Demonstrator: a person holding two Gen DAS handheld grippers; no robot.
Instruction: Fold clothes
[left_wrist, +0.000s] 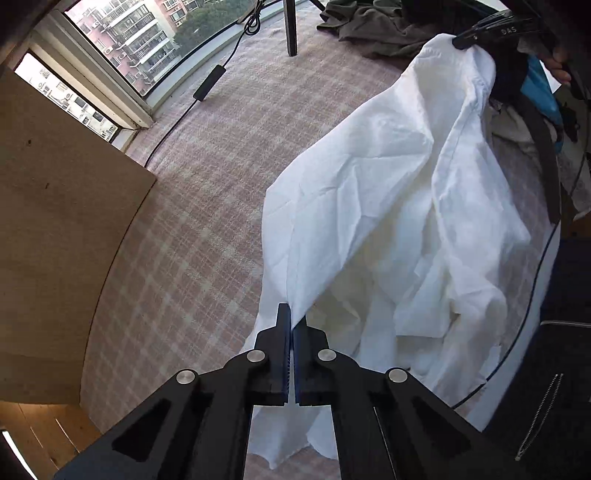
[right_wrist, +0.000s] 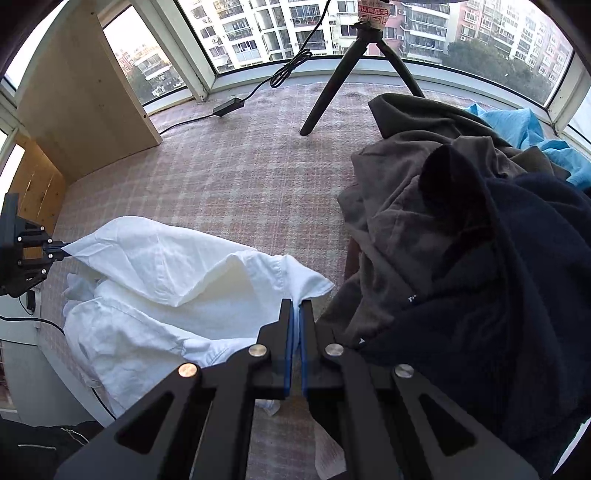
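Note:
A white shirt (left_wrist: 388, 192) hangs slack and crumpled between my two grippers, above a pink plaid cloth (left_wrist: 207, 206). In the left wrist view my left gripper (left_wrist: 293, 321) is shut, pinching an edge of the shirt between its blue pads. My right gripper (left_wrist: 466, 40) shows at the top right, clamped on the shirt's far end. In the right wrist view the right gripper (right_wrist: 295, 306) is shut on a fold of the white shirt (right_wrist: 166, 295), and the left gripper (right_wrist: 61, 254) holds the shirt's corner at the far left.
A heap of dark grey, navy and blue clothes (right_wrist: 461, 240) lies right of the shirt. A black tripod (right_wrist: 369, 55) and a cable with a power brick (right_wrist: 229, 105) stand near the window. A wooden board (left_wrist: 62, 229) borders the left side.

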